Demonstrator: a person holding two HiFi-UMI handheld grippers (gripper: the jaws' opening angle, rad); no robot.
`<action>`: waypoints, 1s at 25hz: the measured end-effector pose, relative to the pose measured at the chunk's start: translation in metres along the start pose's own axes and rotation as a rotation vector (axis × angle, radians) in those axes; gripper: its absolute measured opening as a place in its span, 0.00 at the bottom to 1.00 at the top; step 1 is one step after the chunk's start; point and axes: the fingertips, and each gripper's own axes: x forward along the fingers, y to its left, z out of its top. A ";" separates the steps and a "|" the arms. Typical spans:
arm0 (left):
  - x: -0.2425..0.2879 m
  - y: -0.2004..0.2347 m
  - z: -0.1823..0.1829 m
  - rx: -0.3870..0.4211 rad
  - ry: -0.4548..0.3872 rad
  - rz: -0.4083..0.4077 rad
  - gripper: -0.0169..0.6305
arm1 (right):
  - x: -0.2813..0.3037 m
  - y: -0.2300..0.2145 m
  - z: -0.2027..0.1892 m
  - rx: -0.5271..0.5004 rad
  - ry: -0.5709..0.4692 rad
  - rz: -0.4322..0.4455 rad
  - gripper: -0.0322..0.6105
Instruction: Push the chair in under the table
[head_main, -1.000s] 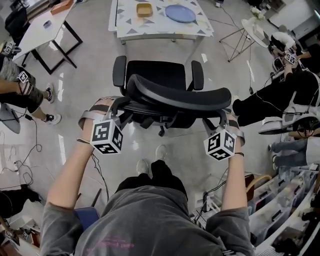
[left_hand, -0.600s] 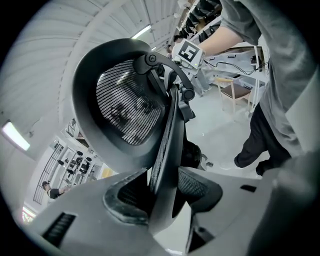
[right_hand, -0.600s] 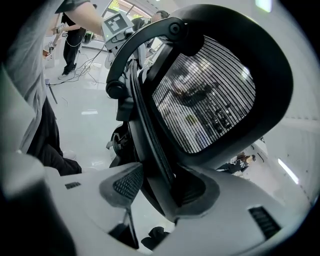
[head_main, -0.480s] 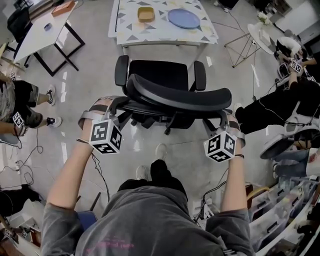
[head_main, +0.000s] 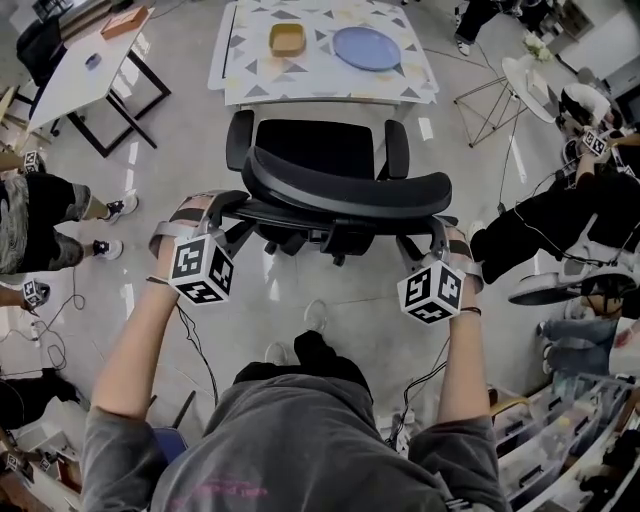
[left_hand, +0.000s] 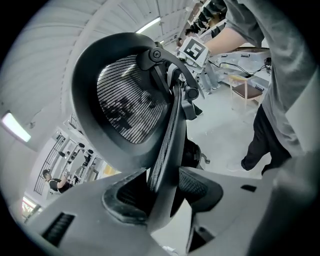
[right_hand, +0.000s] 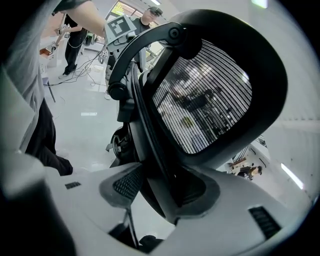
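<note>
Since a second ago, the black mesh-backed office chair (head_main: 320, 150) has rolled closer to the white, triangle-patterned worktop (head_main: 250, 70), and both hands have followed it forward. Its seat front now sits just short of the worktop's near edge, with the armrests not yet under.

At the left, the left gripper (head_main: 220, 204) has its jaws clamped on the backrest's rim; the left gripper view shows the mesh edge running between them. At the right, the right gripper (head_main: 438, 230) holds the opposite rim the same way.

The likely risk is that the armrests stand as high as the worktop's edge. They would then strike it and jolt the yellow bowl (head_main: 287, 38) and blue plate (head_main: 367, 47). An uneven push could also swing the chair off line on its castors.

The chair has a curved black frame, a see-through mesh back and a padded seat. It stands upright, squarely facing the worktop.
</note>
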 end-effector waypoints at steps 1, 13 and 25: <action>0.004 0.005 0.001 -0.006 0.002 0.004 0.33 | 0.004 -0.006 0.000 -0.001 -0.003 0.002 0.37; 0.053 0.061 0.006 -0.062 0.053 0.024 0.35 | 0.053 -0.064 -0.006 -0.030 -0.044 0.003 0.37; 0.084 0.104 0.000 -0.066 0.071 0.024 0.35 | 0.091 -0.105 0.000 -0.043 -0.074 -0.003 0.37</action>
